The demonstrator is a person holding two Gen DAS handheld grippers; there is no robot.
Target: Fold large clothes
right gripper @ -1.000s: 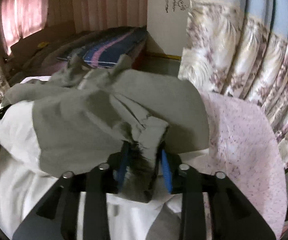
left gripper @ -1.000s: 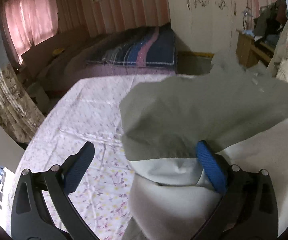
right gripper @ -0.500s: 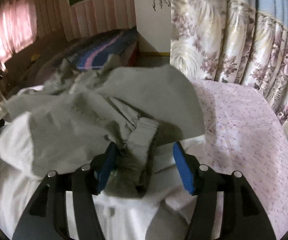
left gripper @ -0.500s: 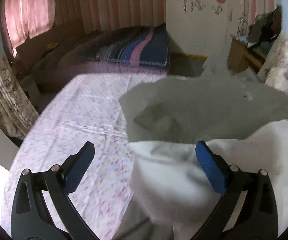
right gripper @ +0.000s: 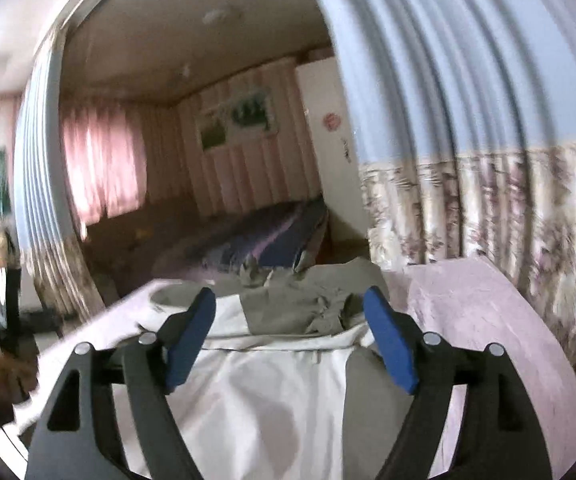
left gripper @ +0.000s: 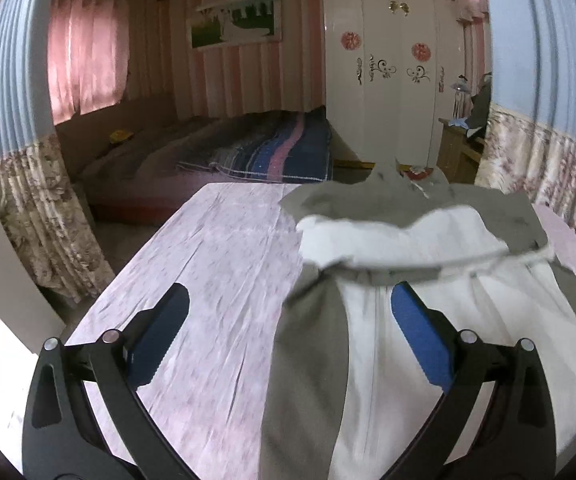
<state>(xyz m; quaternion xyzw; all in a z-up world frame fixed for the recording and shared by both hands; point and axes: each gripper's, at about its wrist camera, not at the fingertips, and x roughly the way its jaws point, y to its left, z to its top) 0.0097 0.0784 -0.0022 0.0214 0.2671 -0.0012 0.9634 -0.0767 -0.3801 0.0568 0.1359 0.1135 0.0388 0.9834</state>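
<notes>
A large grey and white garment [left gripper: 428, 300] lies on the pink floral tablecloth [left gripper: 216, 280], its far part folded back over itself. My left gripper [left gripper: 288, 344] is open above the garment's left edge, with nothing pinched between its blue pads [left gripper: 420, 336]. In the right wrist view the same garment [right gripper: 280, 376] lies below and ahead of my right gripper [right gripper: 288, 340], whose jaws are opening wide. No cloth sits between them. A crumpled grey cuff [right gripper: 328, 312] rests on the fold just beyond the fingertips.
A bed with a striped blanket [left gripper: 272, 152] stands beyond the table. A white wardrobe [left gripper: 388, 80] is at the back right. Floral curtains [right gripper: 488, 216] hang close on the right and curtains [left gripper: 44, 216] on the left. A wooden dresser [left gripper: 460, 148] stands by the wardrobe.
The right gripper let go of the grey cuff and opened. Both grippers pulled back and rose, so the garment now lies farther off, folded over on the table.
</notes>
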